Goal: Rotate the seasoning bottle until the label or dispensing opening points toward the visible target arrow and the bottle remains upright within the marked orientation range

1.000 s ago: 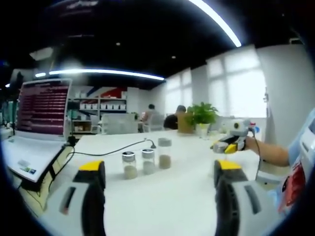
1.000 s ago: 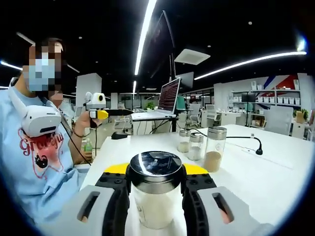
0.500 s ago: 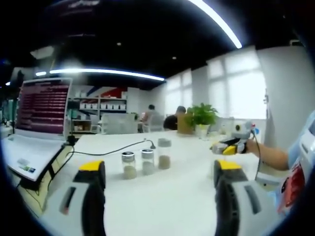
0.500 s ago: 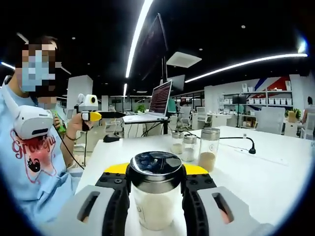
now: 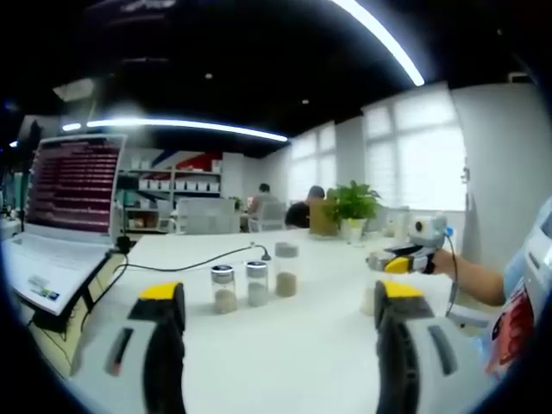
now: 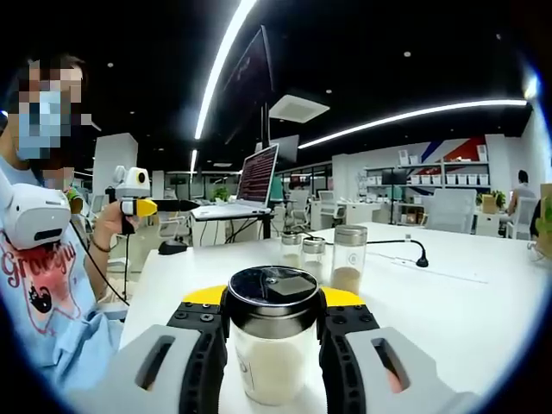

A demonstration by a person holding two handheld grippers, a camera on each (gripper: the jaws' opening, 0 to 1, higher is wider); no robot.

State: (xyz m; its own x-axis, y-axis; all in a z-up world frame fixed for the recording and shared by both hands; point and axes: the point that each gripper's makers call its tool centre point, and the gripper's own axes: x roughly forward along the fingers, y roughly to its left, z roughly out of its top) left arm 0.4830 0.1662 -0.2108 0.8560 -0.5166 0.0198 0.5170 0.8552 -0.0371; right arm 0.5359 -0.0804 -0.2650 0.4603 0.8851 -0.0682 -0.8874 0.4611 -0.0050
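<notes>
Right gripper (image 6: 274, 345): jaws closed snugly on the seasoning bottle (image 6: 274, 345), one black pad on each side of the glass. The bottle was a clear, round jar of pale powder with a glossy dark metal cap; it stood upright between the jaws, base at or just above the white table (image 6: 448, 302) — contact could not be told. In the left gripper view this gripper (image 5: 398, 259) appeared at the right, held in the person's hand (image 5: 448, 263), yellow tip toward the centre.

Left gripper (image 5: 276, 297): jaws wide apart, nothing between them; grey bodies with yellow-capped tips. It was seen from the right gripper view at the left (image 6: 153, 206), raised off the table.

Further along the smooth matte tabletop stood three small glass shakers (image 5: 255, 285) in a close row, silver-capped, each with tan powder in the lower part; the tallest at the row's right end in the left gripper view. Behind them a black gooseneck microphone (image 5: 266, 253) and its cable lay on the table. An open laptop (image 5: 60, 216) sat on a stand at the far left edge. A potted plant (image 5: 352, 205) stood at the far end.
</notes>
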